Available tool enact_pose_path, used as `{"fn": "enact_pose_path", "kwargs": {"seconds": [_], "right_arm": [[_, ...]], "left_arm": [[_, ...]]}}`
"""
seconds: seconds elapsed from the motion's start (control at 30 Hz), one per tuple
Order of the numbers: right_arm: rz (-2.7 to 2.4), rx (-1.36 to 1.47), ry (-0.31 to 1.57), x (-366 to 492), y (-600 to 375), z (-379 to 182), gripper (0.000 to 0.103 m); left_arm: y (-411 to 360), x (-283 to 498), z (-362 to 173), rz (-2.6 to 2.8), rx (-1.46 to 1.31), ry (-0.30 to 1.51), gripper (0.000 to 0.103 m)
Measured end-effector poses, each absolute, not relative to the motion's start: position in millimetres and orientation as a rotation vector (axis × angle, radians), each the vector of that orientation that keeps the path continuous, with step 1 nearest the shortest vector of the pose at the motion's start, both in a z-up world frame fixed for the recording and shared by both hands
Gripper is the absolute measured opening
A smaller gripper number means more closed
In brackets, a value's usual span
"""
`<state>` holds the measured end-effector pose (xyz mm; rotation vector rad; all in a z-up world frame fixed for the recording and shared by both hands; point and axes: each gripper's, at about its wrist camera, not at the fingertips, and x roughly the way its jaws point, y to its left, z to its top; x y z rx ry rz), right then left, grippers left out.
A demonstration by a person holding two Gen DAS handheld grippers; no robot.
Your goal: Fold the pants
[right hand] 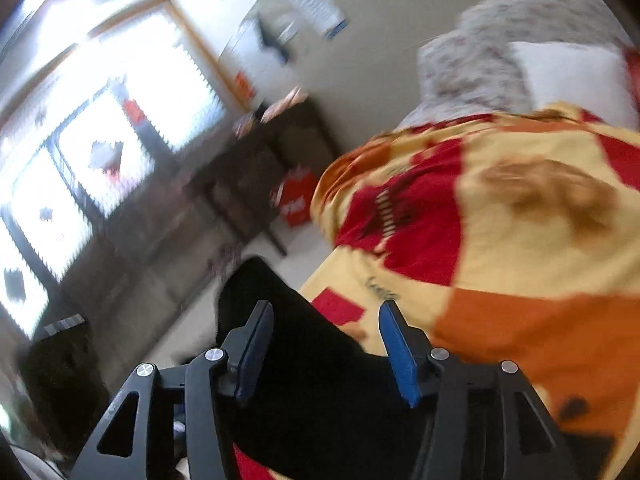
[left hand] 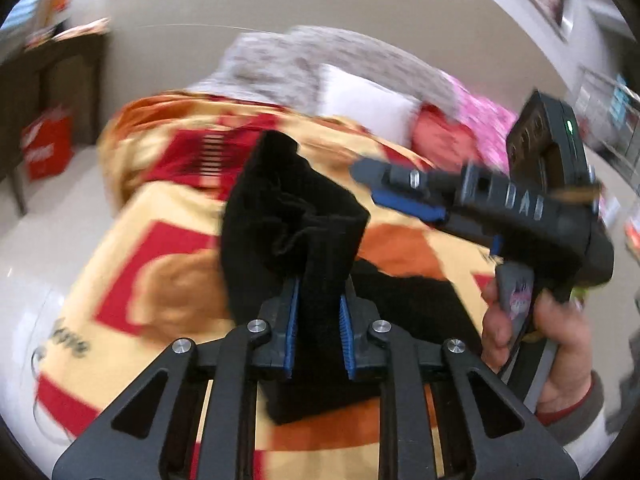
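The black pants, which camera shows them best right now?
The left wrist view: the black pants rise bunched from the left tool, which is clamped on them, above the patterned blanket. The right wrist view shows only a dark blurred stretch between the open right tool's fingers.

The left tool [left hand: 318,316] grips a raised fold of black pants [left hand: 292,216] between its blue pads, above a red, orange and yellow blanket [left hand: 160,248] on a bed. To the right, a hand [left hand: 536,340] holds the right tool [left hand: 384,184].
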<state>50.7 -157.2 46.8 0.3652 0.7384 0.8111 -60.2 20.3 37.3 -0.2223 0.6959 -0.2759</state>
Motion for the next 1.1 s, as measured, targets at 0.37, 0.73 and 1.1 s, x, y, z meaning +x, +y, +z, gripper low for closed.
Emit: {"fn": "enact_pose_path", "kwargs": {"seconds": [0.37,0.73,1.1], "right_arm": [[0.66,0.579,0.856,25,-239,-8,0.065],[0.782,0.445,0.957,45,-171,-32,0.066],[0.819,0.361,0.826,24,-162,-18,0.012]], "left_arm": [[-64,-52,-6,-0.541,-0.041,0.884,0.017],[36,-44,0,-0.237,-0.076,0.845,0.032],[33,-40,-17,-0.226,-0.154,0.902,0.032]]}}
